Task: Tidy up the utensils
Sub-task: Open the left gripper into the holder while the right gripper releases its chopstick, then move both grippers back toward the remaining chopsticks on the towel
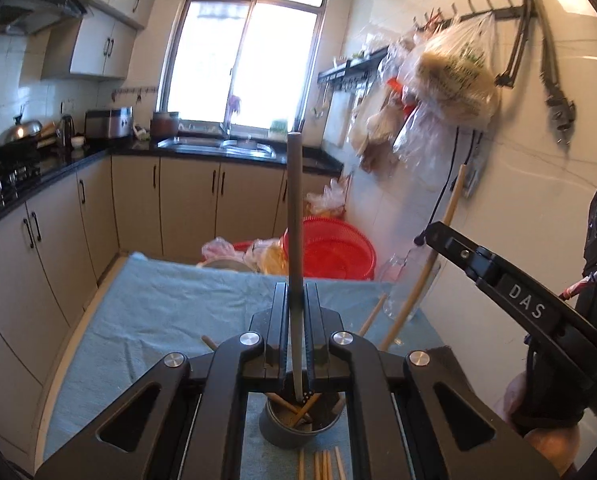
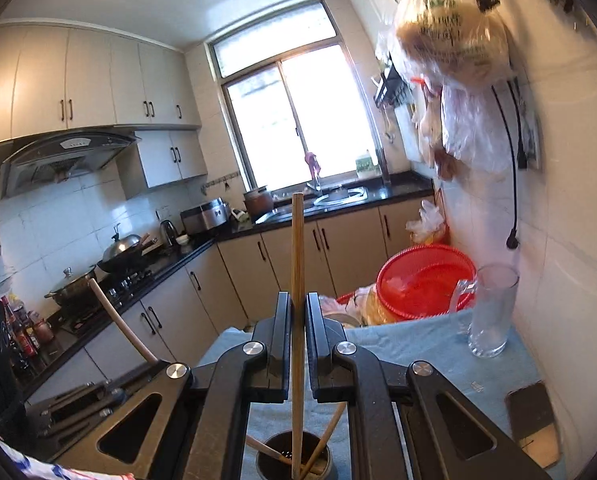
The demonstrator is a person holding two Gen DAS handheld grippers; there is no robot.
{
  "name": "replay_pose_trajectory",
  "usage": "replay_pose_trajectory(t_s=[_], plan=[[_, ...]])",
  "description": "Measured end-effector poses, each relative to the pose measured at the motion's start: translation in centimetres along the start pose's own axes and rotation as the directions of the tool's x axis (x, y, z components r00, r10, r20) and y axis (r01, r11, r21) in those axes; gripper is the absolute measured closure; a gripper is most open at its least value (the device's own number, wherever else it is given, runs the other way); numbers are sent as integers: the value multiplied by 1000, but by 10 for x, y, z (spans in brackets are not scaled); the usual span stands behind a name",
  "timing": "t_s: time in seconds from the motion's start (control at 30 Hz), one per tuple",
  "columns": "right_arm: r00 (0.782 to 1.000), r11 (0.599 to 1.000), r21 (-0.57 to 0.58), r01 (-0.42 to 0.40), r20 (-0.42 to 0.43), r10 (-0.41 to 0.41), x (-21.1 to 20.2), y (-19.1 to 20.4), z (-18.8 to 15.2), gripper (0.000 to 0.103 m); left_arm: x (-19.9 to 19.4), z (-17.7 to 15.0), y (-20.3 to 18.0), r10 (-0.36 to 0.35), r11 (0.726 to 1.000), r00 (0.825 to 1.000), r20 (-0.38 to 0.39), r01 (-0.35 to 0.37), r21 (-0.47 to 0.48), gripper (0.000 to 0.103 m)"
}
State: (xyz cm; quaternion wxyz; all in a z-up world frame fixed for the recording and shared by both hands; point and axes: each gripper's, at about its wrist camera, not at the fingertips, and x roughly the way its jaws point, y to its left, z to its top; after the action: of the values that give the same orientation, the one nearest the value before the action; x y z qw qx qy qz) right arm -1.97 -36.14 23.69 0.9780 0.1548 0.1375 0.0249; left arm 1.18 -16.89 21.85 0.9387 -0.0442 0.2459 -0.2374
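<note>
- The left claw (image 1: 296, 344) is pinching a grey chopstick (image 1: 295, 216) upright, its lower tip hanging over the holder (image 1: 298, 420).
- The right claw (image 2: 297, 344) is pinching a wooden chopstick (image 2: 297, 264) the same way, its lower end reaching down into the holder (image 2: 294, 460), where a few sticks are already leaning.
- The holder is standing on the blue cloth (image 1: 158, 304) covering the worktop, right under both claws; more loose sticks (image 1: 322, 464) are lying on the cloth just in front of it.
- Judging by this, the step in hand is dropping each stick into the holder.
- To do it well: keep each stick close to vertical, bring its lower tip inside the rim before letting go, and aim for a gap between the leaning sticks so it is not bouncing out.
- The two claws are working close together over one small opening, so releasing one at a time looks safer.
- A glass (image 2: 492, 312) is standing near the wall, well clear of the holder; swinging wide on the right could knock it.
</note>
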Motion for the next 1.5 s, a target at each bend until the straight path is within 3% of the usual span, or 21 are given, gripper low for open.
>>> replay_pose_trajectory(t_s=[0.23, 0.63, 0.7, 0.77, 0.83, 1.23, 1.37, 1.5], plan=[[994, 999, 39, 16, -105, -12, 33, -20, -36, 96, 30, -22, 7, 13, 1000, 997, -81, -13, 4, 97], [979, 994, 110, 18, -202, 4, 46, -40, -61, 94, 28, -35, 12, 32, 999, 993, -111, -34, -22, 97], [979, 993, 119, 17, -204, 7, 44, -40, -61, 82, 24, -37, 13, 34, 999, 993, -114, -37, -27, 95], [980, 992, 126, 20, -197, 6, 40, -42, -58, 71, 19, -38, 15, 31, 998, 993, -118, -36, -42, 84], [981, 992, 125, 20, -192, 4, 34, -41, -56, 71, 12, -41, 17, 36, 998, 993, -114, -42, -52, 76], [988, 993, 116, 28, -155, -10, -17, -41, -48, 59, -63, -57, 36, 62, 993, 995, -74, -69, -95, 63], [984, 993, 111, 50, -175, -30, -43, -45, -66, 43, -86, -75, 43, 127, 989, 989, -71, -132, -72, 49], [962, 989, 110, 97, -264, -65, -55, -56, -106, 40, -94, -109, 58, 207, 973, 969, -138, -218, -71, 49]])
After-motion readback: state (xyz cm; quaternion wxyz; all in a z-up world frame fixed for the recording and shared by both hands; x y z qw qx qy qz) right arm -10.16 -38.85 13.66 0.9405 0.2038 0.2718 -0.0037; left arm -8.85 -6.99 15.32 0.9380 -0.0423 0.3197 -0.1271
